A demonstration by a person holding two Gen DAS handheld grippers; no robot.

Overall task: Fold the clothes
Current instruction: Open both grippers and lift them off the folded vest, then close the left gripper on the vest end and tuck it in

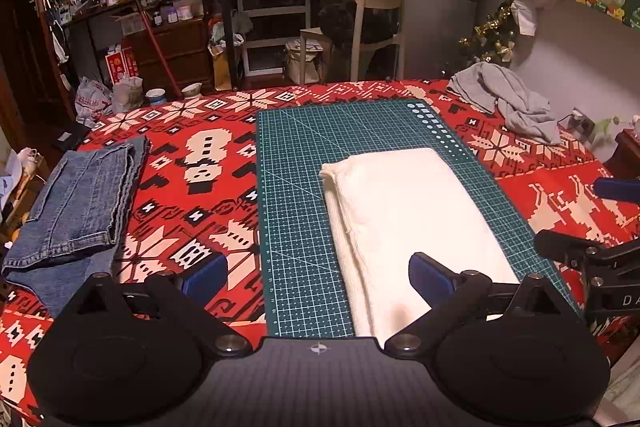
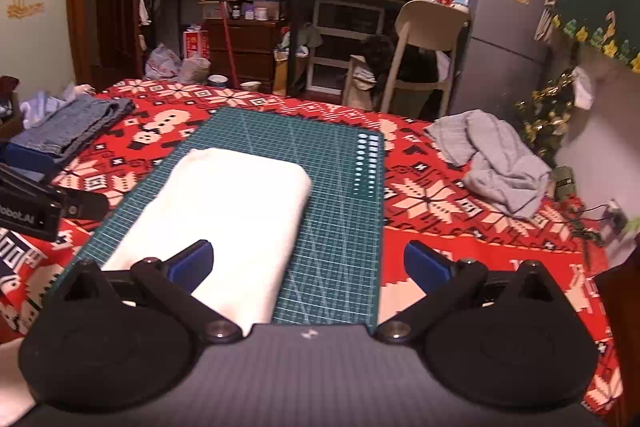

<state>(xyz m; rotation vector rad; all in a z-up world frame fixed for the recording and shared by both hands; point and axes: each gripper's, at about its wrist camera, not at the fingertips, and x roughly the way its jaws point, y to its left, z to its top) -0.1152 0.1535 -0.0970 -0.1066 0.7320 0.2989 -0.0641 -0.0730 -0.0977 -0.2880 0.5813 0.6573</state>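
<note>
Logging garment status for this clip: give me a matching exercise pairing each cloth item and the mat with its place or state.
Column one:
1. white garment
2. jeans
3. grey garment
4. green cutting mat

Column two:
A. crumpled near the far right corner of the table
B. folded, at the left on the red tablecloth
C. spread flat over the middle of the tablecloth
D. folded, lying on the mat

Pairs: 1-D, 2-B, 3-A, 4-C
</note>
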